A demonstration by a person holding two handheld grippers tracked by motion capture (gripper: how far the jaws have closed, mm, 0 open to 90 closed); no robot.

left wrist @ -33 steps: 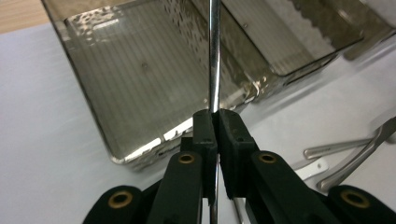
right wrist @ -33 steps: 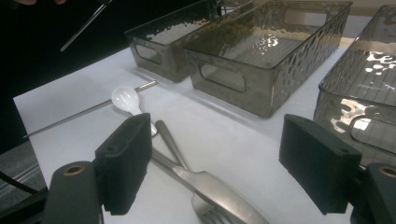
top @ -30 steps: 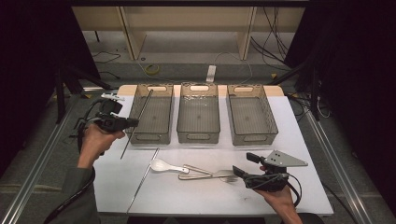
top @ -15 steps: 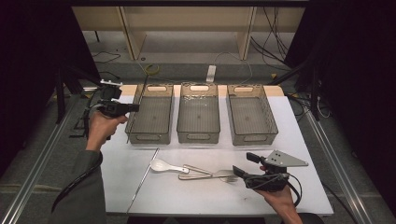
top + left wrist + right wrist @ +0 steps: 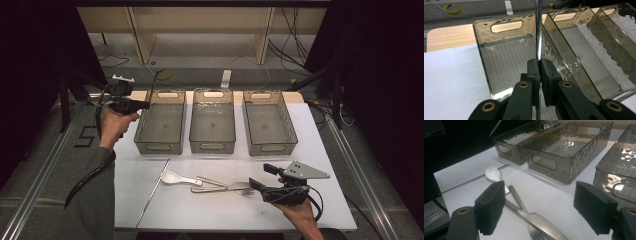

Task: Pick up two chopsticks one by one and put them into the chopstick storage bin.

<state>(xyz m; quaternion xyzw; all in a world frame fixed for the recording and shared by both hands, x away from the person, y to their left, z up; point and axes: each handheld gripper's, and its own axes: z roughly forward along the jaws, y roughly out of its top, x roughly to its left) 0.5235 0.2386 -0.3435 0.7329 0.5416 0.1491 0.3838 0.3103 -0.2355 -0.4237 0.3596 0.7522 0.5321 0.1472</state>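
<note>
Pinching chopstick (image 5: 538,30) between jaws (upright)

1. The left hand (image 5: 114,125) is raised at the table's far left, its forearm stretched forward in a grey sleeve.
2. The left gripper (image 5: 540,61) points level toward the right in the high view, its jaws clamped tight on a thin metal rod (image 5: 538,30).
3. The right hand (image 5: 300,212) rests low at the near right edge.
4. The right gripper (image 5: 540,205) points left in the high view, its jaws spread wide with nothing between the pads.
</note>
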